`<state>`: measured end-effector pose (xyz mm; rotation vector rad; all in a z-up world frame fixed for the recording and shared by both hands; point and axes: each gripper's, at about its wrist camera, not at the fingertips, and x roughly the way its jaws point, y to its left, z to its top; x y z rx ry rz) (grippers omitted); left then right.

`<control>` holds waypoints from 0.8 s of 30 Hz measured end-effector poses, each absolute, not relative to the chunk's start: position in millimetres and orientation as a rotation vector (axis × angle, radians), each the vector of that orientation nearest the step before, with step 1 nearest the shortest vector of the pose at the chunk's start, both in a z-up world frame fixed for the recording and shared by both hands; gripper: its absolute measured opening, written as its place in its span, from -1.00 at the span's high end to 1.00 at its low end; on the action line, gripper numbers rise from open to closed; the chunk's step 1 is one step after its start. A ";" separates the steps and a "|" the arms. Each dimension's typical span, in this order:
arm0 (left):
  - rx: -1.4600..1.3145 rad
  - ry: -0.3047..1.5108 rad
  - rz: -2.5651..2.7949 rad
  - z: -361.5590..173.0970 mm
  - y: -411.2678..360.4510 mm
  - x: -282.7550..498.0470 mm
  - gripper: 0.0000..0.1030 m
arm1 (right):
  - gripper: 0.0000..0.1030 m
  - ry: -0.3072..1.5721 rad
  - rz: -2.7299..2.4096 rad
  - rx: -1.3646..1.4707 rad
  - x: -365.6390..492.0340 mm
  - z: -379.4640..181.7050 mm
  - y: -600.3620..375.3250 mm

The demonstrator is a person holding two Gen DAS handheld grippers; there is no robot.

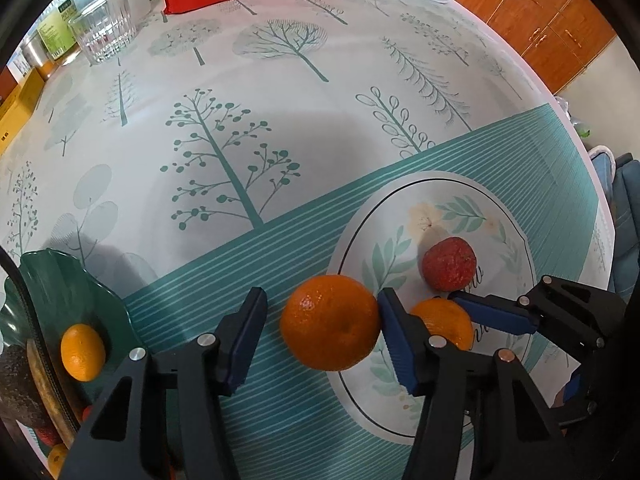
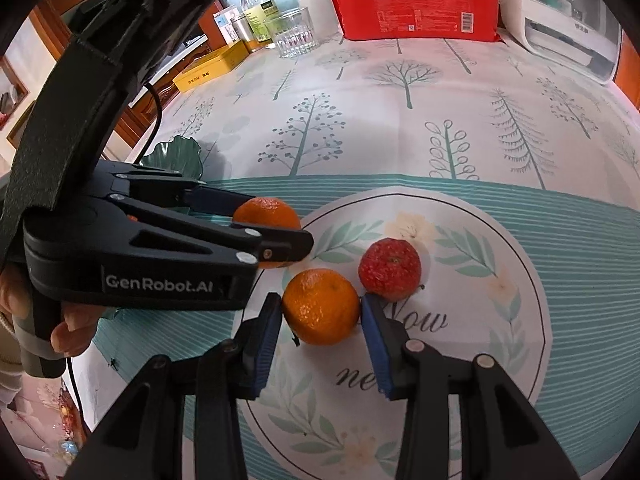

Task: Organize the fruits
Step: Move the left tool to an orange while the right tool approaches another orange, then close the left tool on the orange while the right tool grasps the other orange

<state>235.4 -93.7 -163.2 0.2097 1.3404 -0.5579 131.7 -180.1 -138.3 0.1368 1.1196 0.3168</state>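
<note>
In the left wrist view a large orange (image 1: 330, 322) lies between the jaws of my left gripper (image 1: 322, 295), at the left rim of a white floral plate (image 1: 504, 216). The right pad touches it and a gap shows at the left pad, so the gripper is open. My right gripper (image 2: 320, 301) is shut on a smaller orange (image 2: 320, 308) on the plate (image 2: 500, 320). A red fruit (image 2: 390, 268) sits just beyond it. From the right wrist view, the left gripper (image 2: 274, 224) straddles the large orange (image 2: 266, 210). A green leaf dish (image 1: 76, 292) at the left holds another orange (image 1: 82, 352).
At the table's far side stand a glass (image 2: 296, 32), a red package (image 2: 416, 4), a white appliance (image 2: 568, 36), a yellow box (image 2: 212, 66) and bottles. A hand (image 2: 68, 328) holds the left gripper's handle. The table's edge (image 1: 568, 120) curves at the right.
</note>
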 end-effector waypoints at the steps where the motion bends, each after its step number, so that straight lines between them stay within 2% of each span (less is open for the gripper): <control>1: 0.208 1.338 -0.558 -163.4 -93.9 235.5 -0.06 | 0.20 1.116 0.315 0.129 131.8 -138.0 -178.9; 4: 0.195 1.338 -0.573 -163.5 -95.1 235.0 0.11 | 0.22 1.109 0.312 0.117 132.0 -138.1 -177.4; 24: 0.207 1.325 -0.531 -156.4 -90.6 223.6 0.15 | 0.24 1.110 0.308 0.125 127.5 -135.4 -179.1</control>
